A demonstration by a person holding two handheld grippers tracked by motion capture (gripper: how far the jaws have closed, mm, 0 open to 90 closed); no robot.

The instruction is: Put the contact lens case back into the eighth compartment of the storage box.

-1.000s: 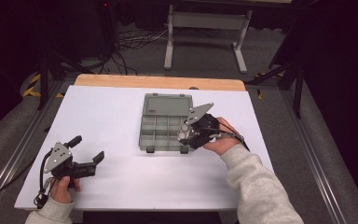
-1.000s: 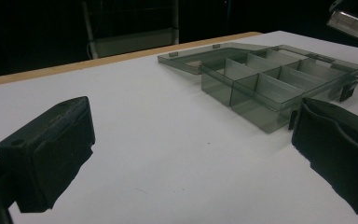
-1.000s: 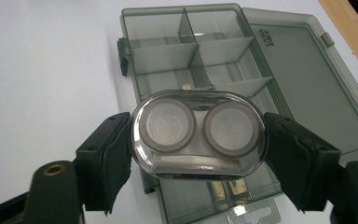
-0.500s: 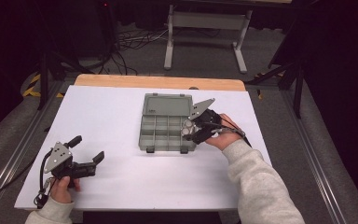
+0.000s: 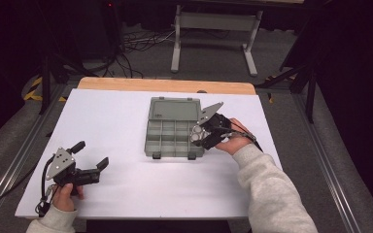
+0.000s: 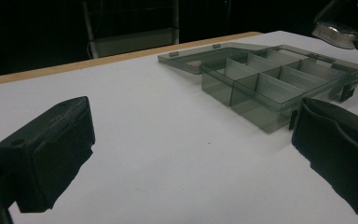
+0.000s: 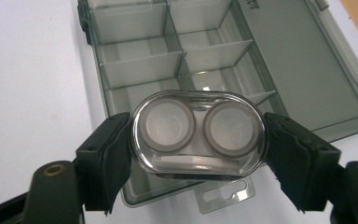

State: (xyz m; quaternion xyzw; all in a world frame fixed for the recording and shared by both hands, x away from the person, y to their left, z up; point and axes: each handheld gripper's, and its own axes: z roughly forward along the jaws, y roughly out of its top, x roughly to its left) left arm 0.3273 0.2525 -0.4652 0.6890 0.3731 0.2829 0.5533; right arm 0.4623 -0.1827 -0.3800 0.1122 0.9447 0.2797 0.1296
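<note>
In the middle of the high view, a grey translucent compartment box [image 5: 175, 130] lies open on the white-covered bench [image 5: 121, 121], its lid folded flat toward the top of the frame and its divided tray toward the bottom. At the box's right edge, the right gripper [image 5: 201, 136] is held by a hand [image 5: 235, 141] in a grey sleeve that enters from the lower right of the frame. Its fingers are closed on a clear oval case [image 5: 197, 134] with two round wells side by side.

In the right gripper view, the clear oval case [image 7: 198, 133] sits across the centre of the frame, pinched at its two short ends by the black fingers [image 7: 109, 158], and hangs above the lower compartments of the compartment box [image 7: 177, 60]. The lid stretches toward the upper right of that frame, and a hang tab pokes out under the case at the bottom centre. Whether the case touches the tray cannot be told.

In the lower left of the high view, the left gripper [image 5: 94, 167] rests low over the bench in the other hand [image 5: 65, 194], well apart from the box, its fingers spread wide with nothing between them. In the left gripper view, the two black fingers [image 6: 46, 149] stand at the left and right edges of the frame with bare white bench between them. The compartment box [image 6: 270, 84] lies in the upper right, and the clear oval case [image 6: 338, 30] shows at the top right corner above it.
</note>
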